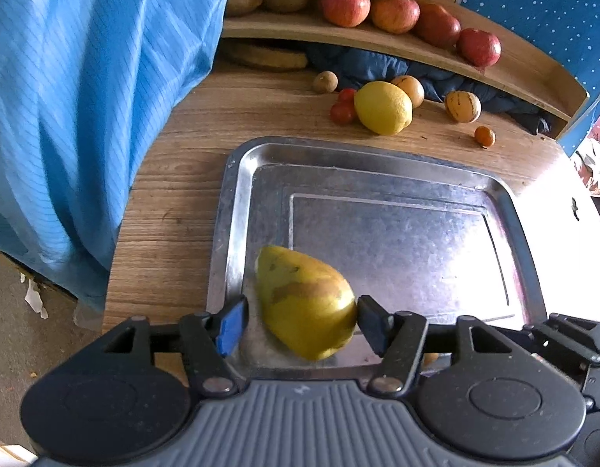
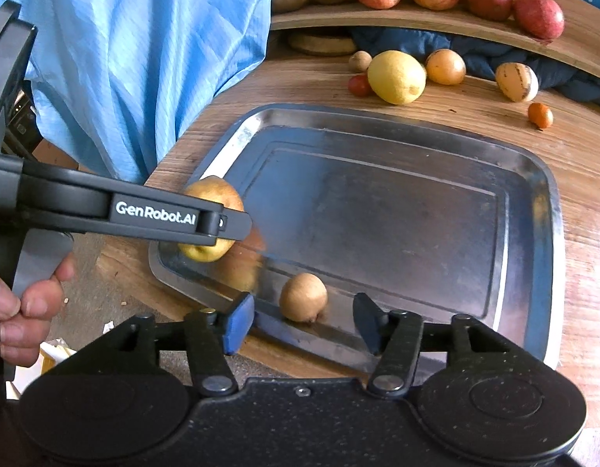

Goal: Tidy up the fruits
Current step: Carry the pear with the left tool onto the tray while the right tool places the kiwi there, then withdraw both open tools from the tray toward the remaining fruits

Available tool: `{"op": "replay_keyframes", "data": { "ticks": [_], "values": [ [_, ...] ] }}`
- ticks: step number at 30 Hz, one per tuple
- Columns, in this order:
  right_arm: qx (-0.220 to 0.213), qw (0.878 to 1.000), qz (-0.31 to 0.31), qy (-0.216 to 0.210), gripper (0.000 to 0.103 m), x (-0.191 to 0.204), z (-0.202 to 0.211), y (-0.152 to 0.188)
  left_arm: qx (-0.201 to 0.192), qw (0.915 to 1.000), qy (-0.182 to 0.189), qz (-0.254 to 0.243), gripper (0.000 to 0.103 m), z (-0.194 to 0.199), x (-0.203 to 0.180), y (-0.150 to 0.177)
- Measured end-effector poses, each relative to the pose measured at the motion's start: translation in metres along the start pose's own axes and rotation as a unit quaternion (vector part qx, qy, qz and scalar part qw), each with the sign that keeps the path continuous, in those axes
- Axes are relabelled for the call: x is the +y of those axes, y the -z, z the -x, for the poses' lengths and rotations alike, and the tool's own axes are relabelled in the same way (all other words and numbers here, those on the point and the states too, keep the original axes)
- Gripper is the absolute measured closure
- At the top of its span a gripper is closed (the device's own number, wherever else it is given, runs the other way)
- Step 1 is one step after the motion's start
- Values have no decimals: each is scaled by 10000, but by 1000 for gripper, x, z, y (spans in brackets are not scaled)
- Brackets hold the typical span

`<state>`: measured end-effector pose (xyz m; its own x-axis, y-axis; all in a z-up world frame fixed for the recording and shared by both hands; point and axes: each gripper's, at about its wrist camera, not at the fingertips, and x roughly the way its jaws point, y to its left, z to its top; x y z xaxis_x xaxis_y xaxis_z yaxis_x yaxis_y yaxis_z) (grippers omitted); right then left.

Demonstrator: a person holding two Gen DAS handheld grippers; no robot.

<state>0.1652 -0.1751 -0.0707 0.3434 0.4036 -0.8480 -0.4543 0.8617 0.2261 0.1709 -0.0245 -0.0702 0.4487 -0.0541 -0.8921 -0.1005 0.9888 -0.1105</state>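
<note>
A pear (image 1: pixel 305 301) sits between the fingers of the left claw (image 1: pixel 301 323) over the near-left corner of the steel tray (image 1: pixel 237 179); the right pad touches the fruit, a thin gap shows at the blue left pad, so whether it is gripped or just let go cannot be told. The right claw (image 2: pixel 303 321) stands open, holding nothing, with a small brown fruit (image 2: pixel 303 297) resting on the tray floor between and just beyond its fingers. Placing looks like the step in hand: the pear seems best lowered until it rests on the metal, then freed by spreading the fingers wide and backing straight off, since its rounded body could roll. The tray's raised rim runs close beside both claws, and the tabletop (image 1: pixel 171 179) edge lies just past it on the left, by a blue sheet (image 1: pixel 85 97). The tray's middle and far side lie bare. A lemon (image 1: pixel 382 107) and smaller fruit wait beyond, apples (image 1: pixel 393 13) on the shelf (image 1: pixel 292 31).
</note>
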Motion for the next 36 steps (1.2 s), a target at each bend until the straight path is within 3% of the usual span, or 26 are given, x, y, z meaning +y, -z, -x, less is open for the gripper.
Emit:
{"op": "replay_keyframes", "data": {
  "ticks": [9, 19, 26, 36],
  "values": [
    [-181, 9997, -63, 124, 19, -2, 23, 9, -158, 9994, -223, -220, 11, 30, 3, 14],
    [-118, 9981, -323, 513, 1, -16, 40, 25, 164, 9977, -384, -528, 3, 40, 5, 33],
    [-108, 9950, -444, 886, 1, -28, 51, 34, 306, 9956, -670, -576, 1, 39, 4, 33],
    [-123, 9896, -686, 1262, 1, -50, 55, 29, 143, 9958, -607, -676, 1, 34, 6, 11]
  ]
}}
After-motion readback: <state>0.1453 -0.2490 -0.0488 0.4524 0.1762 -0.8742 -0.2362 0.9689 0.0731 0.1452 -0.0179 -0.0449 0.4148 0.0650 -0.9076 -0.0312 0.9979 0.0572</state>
